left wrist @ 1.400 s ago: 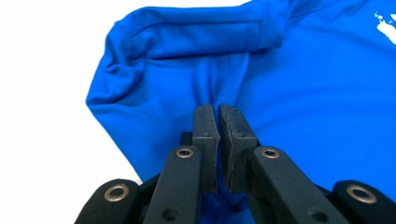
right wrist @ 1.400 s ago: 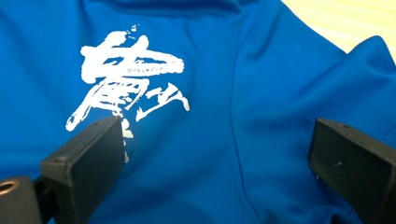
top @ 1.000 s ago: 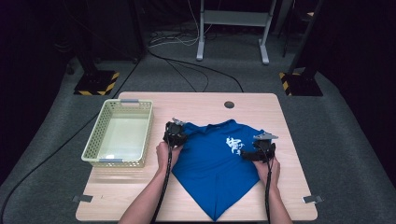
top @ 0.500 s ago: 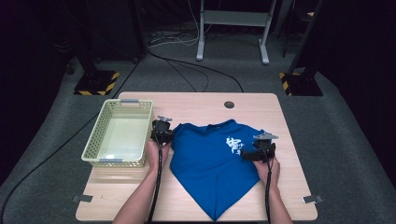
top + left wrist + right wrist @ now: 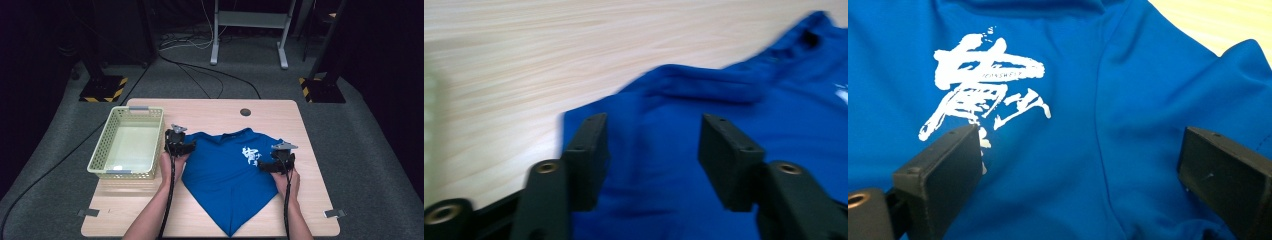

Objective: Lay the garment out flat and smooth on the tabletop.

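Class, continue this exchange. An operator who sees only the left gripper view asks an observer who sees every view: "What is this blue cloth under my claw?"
Observer: A T-shirt, tapering to a point at the person's edge of the table. The jaws of your left claw have just been opening. The shirt's edge lies between them, ungripped.
Operator: Where is the other claw?
Observer: The right claw is open over the shirt's opposite side, beside a white print.
Operator: Anything next to the shirt?
Observer: A basket stands on the table, just left of your claw.
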